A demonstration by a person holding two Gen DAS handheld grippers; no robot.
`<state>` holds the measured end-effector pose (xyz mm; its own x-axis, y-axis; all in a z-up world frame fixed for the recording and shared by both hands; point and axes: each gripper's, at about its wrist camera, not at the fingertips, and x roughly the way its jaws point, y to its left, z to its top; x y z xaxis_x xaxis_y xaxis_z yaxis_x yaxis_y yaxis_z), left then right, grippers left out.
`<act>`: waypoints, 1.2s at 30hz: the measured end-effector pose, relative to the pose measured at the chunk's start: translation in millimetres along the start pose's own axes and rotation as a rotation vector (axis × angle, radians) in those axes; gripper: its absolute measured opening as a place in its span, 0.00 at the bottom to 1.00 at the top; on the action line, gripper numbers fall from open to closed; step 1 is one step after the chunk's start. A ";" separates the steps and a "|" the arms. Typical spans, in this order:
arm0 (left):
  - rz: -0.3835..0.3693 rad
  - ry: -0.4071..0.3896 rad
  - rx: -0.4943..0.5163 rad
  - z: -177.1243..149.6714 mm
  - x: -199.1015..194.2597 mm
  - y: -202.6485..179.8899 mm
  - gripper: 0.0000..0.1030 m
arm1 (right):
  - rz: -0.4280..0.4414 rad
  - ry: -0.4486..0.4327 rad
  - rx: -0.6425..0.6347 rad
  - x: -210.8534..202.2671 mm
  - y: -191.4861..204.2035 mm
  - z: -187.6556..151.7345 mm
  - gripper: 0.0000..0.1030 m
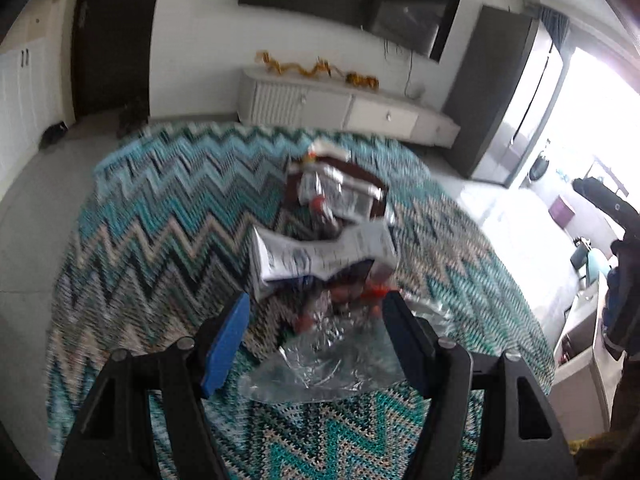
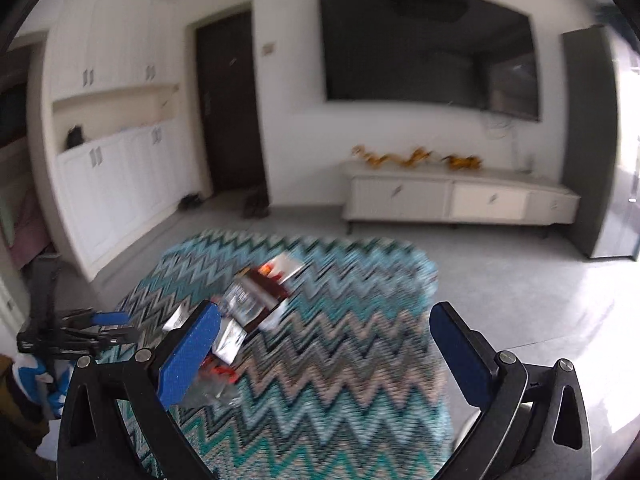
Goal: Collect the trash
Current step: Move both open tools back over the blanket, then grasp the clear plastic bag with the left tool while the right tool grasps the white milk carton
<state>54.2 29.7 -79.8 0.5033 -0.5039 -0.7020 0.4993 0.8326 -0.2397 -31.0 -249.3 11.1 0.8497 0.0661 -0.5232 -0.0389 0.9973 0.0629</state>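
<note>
Trash (image 1: 320, 256), a loose wrapper pile, lies mid-cloth (image 1: 140, 220). Left gripper (image 1: 316, 316) and right gripper (image 2: 324, 340) both gape empty; slick film (image 1: 332, 364) may slip when pinched.

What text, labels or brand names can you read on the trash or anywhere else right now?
None can be read.
White printed wrapper: dark print, too blurred to read.
Silver packets on the brown tray: markings blurred.
Clear plastic bag: no print visible.
Wall plate beside the TV: too small to read.
</note>
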 end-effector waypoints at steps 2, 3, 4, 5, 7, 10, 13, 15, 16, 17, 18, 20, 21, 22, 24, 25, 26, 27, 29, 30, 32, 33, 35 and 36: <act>-0.009 0.034 0.007 -3.7 14.0 -0.7 0.65 | 0.048 0.045 -0.017 23.7 10.6 -5.9 1.00; -0.011 0.047 0.010 -4.8 18.9 -1.1 0.65 | 0.074 0.070 -0.028 36.8 16.6 -8.6 1.00; -0.017 0.064 0.012 -6.6 25.3 -1.2 0.64 | 0.097 0.090 -0.039 47.5 21.4 -10.7 0.99; -0.030 0.086 0.011 -9.8 32.9 -1.0 0.62 | 0.124 0.113 -0.053 59.9 27.2 -13.1 0.99; -0.042 0.114 0.011 -14.5 42.6 -0.8 0.58 | 0.172 0.152 -0.081 83.6 39.8 -18.8 0.98; -0.048 0.152 0.004 -21.5 57.2 1.1 0.47 | 0.243 0.208 -0.131 113.9 56.0 -23.4 0.97; -0.050 0.141 0.003 -23.4 57.0 3.5 0.40 | 0.301 0.242 -0.182 139.3 71.7 -26.4 0.96; -0.049 0.142 0.008 -26.0 54.0 7.3 0.26 | 0.339 0.260 -0.206 155.3 80.2 -27.5 0.96; -0.043 0.144 0.009 -28.3 51.5 11.1 0.22 | 0.351 0.266 -0.214 160.6 84.1 -27.4 0.93; -0.036 0.146 0.006 -30.2 49.3 14.6 0.14 | 0.364 0.272 -0.223 165.8 87.8 -27.1 0.93; -0.033 0.146 0.000 -31.9 46.9 18.1 0.08 | 0.373 0.275 -0.234 170.5 91.1 -27.3 0.91; -0.027 0.142 -0.017 -35.5 40.3 25.7 0.06 | 0.394 0.285 -0.262 180.6 98.7 -28.5 0.91; -0.017 0.139 -0.027 -38.1 36.2 30.0 0.05 | 0.401 0.290 -0.275 184.7 101.8 -29.4 0.91; -0.010 0.137 -0.036 -40.6 32.5 33.4 0.05 | 0.406 0.294 -0.283 188.5 103.4 -29.5 0.91; 0.007 0.132 -0.045 -41.6 27.0 37.4 0.04 | 0.417 0.309 -0.308 196.0 108.9 -33.0 0.89; 0.016 0.130 -0.049 -43.0 24.5 39.1 0.03 | 0.419 0.315 -0.317 198.3 110.8 -34.0 0.87; 0.028 0.126 -0.055 -44.7 20.7 41.6 0.03 | 0.422 0.323 -0.327 201.0 113.1 -35.7 0.85; 0.033 0.123 -0.060 -45.7 18.2 43.4 0.03 | 0.421 0.329 -0.336 203.3 114.1 -36.6 0.81; 0.048 0.117 -0.072 -48.8 11.9 48.3 0.03 | 0.417 0.342 -0.356 207.9 116.5 -40.4 0.73; 0.054 0.113 -0.077 -48.7 10.4 50.2 0.02 | 0.418 0.345 -0.362 208.9 116.8 -41.8 0.72; 0.065 0.103 -0.091 -48.4 6.2 54.0 0.02 | 0.418 0.343 -0.364 209.0 117.1 -42.2 0.72; 0.069 0.099 -0.096 -47.9 5.1 55.1 0.02 | 0.418 0.344 -0.368 208.7 117.5 -42.3 0.71; 0.081 0.088 -0.103 -49.1 -2.1 57.1 0.02 | 0.419 0.350 -0.371 207.8 116.5 -42.3 0.71; 0.083 0.083 -0.107 -49.9 -5.0 58.4 0.02 | 0.422 0.355 -0.370 207.7 116.5 -42.4 0.71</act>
<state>45.6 92.3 -123.7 0.4776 -0.4152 -0.7743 0.3780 0.8927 -0.2455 118.6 -118.0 -126.3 0.4995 0.3976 -0.7697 -0.5624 0.8246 0.0609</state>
